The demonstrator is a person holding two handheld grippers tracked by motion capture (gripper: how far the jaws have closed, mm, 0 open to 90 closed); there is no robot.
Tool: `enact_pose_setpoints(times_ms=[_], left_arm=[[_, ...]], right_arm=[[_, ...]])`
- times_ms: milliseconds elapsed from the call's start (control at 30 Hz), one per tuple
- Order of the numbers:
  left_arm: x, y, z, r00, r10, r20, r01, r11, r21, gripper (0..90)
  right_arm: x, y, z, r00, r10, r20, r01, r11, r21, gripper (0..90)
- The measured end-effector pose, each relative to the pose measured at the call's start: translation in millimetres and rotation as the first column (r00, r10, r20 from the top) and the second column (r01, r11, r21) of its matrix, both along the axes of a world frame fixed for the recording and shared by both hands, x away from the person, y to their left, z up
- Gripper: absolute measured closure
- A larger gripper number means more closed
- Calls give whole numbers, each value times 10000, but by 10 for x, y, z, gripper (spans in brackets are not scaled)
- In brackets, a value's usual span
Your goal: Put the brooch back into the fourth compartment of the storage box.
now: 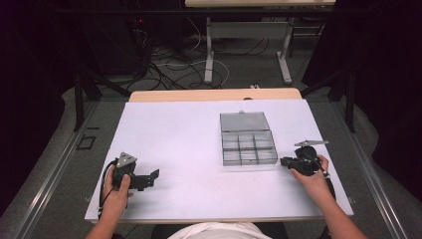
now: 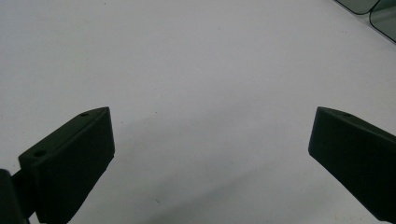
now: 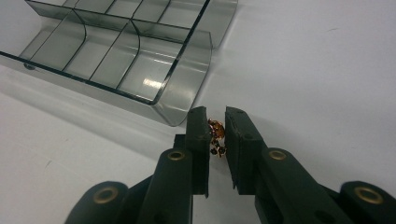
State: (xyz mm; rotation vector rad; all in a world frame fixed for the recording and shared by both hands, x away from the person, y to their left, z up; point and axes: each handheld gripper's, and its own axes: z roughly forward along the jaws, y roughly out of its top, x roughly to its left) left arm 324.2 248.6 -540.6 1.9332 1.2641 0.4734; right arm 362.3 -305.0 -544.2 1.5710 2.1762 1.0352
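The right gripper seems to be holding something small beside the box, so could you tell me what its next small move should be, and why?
Probably lift the right gripper and carry it over the box. Its jaws are shut on a small amber trinket, just outside the box's near corner, and the compartments in view look empty. The left gripper is open over bare table.

Left gripper (image 2: 210, 154) agape, right gripper (image 3: 217, 135) clamped.

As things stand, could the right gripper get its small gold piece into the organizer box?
Probably yes. The right gripper, jaws shut on the small gold piece, sits just off the open organizer box corner, with bare table between them.
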Motion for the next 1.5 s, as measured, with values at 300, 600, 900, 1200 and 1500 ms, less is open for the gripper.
enact_pose_setpoints(times_ms=[300,600,900,1200,1500], left_arm=[[-1,-3,0,10000,7,58,-7,10000,-15,5],[-6,-5,2,9999,33,102,-33,10000,-17,5],[-5,-6,2,9999,28,98,-28,10000,-13,5],[-10,-4,7,9999,12,125,-11,10000,-40,5],[-13,0,14,9999,3,110,-3,10000,-60,5]], right_arm=[[-23,-15,36,10000,-18,59,17,9999,134,805],[-39,-14,62,9997,7,229,-9,9999,108,806],[-50,-34,104,9992,-3,398,-5,9998,197,806],[-73,-48,148,9988,-39,480,23,9994,346,806],[-98,-75,202,9977,-73,669,46,9992,397,806]])
